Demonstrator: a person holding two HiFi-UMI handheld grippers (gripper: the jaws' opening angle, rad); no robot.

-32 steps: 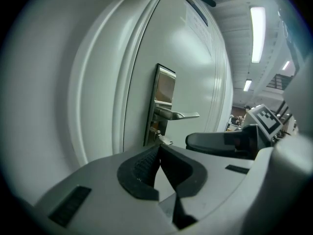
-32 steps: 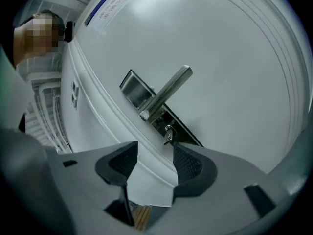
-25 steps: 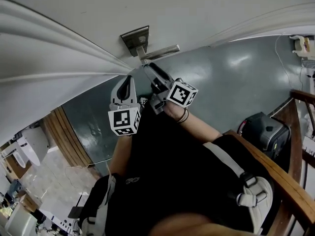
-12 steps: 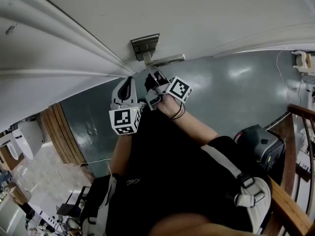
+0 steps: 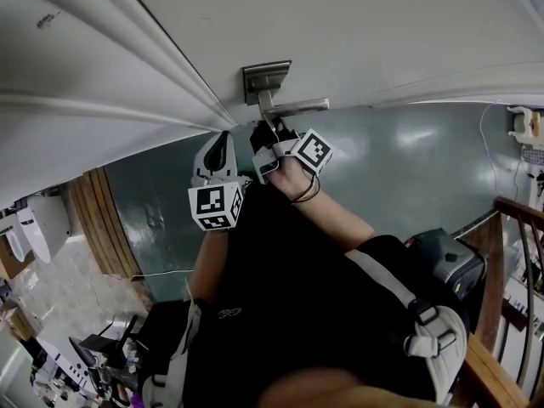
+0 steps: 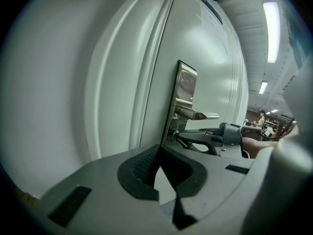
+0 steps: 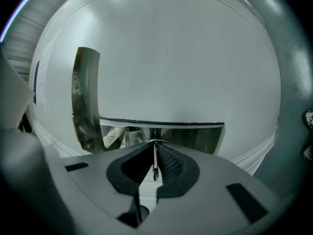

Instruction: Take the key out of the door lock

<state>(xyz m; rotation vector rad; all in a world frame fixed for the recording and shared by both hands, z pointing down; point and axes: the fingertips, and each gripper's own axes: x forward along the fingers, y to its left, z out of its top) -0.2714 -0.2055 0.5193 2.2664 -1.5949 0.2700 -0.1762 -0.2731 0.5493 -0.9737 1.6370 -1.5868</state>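
Observation:
A steel lock plate (image 5: 265,79) with a lever handle (image 5: 297,106) sits on the white door (image 5: 357,24). My right gripper (image 5: 268,134) reaches in just under the handle. In the right gripper view its jaws have just been closing, and its pads now pinch the thin metal key (image 7: 155,163) edge-on, below the handle (image 7: 161,124) and beside the plate (image 7: 84,102). The keyhole itself is hidden. My left gripper (image 5: 219,147) hangs back to the left of the lock, shut (image 6: 159,148) with nothing in it. From there the plate (image 6: 186,89) and the right gripper (image 6: 200,141) show.
The door's moulded frame (image 5: 127,75) runs along the left. Below lie a grey-green floor (image 5: 408,160), a black case (image 5: 442,257) and a wooden railing (image 5: 514,219) at the right. Wooden panelling (image 5: 102,228) stands at the lower left.
My right gripper has moved up to the lock under the handle, rolled, and closed its jaws on the key. The left gripper has stayed where it was.

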